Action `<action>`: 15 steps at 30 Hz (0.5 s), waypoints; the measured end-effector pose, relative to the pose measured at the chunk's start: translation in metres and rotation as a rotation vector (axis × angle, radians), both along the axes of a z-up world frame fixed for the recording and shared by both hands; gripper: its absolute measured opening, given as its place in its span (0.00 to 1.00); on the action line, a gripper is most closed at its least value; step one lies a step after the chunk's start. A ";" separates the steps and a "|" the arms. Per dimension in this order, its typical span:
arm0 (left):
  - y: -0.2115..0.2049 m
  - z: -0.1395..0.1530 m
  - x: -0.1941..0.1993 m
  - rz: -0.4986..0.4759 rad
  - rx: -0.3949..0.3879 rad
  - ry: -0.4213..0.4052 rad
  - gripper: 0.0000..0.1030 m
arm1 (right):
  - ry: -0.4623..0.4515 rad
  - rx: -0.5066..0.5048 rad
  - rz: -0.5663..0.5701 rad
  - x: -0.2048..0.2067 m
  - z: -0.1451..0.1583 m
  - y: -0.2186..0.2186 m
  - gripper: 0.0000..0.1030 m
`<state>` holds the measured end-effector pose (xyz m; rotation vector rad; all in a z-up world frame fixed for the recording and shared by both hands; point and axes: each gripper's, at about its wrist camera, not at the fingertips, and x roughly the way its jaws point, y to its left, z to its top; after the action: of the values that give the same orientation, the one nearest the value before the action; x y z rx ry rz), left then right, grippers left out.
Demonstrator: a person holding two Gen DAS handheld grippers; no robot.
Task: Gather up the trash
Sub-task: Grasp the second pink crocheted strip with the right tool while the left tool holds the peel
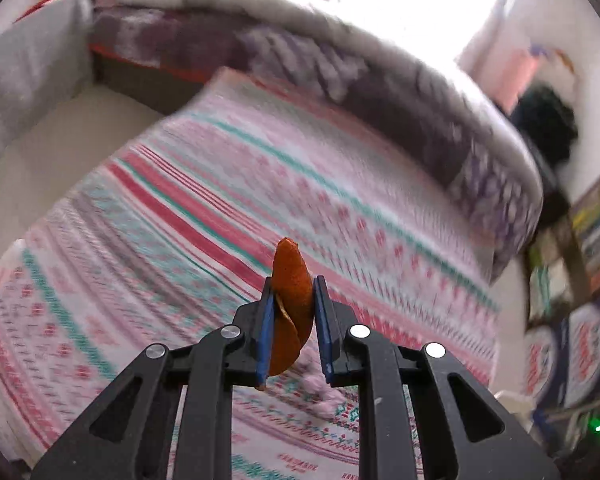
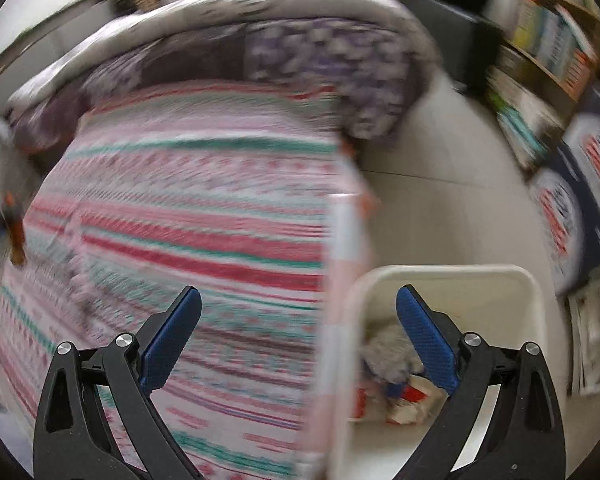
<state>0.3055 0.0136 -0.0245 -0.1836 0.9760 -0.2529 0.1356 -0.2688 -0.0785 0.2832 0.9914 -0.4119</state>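
Note:
My left gripper is shut on a curled piece of orange peel, held upright between the blue pads above the striped bedspread. The same peel shows small and blurred at the left edge of the right wrist view. My right gripper stands open with nothing between its fingers, over the bed's right edge. Below it on the floor is a white bin holding crumpled paper and red-and-white wrappers.
A grey and purple quilt is bunched along the far side of the bed. Bookshelves and blue boxes with red and white print line the right wall. Pale floor lies between bed and shelves.

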 end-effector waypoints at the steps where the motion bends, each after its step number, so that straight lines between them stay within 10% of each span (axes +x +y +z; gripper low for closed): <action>1: 0.014 0.011 -0.002 0.031 -0.005 -0.024 0.18 | 0.000 0.013 0.030 0.011 -0.004 0.015 0.91; 15: 0.112 0.091 -0.059 0.204 -0.052 -0.204 0.18 | 0.014 -0.036 0.443 0.153 -0.041 0.203 0.90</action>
<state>0.2462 0.1257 0.0664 -0.2976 0.7425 -0.1075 0.2882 -0.0659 -0.1195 0.0232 1.0263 -0.0285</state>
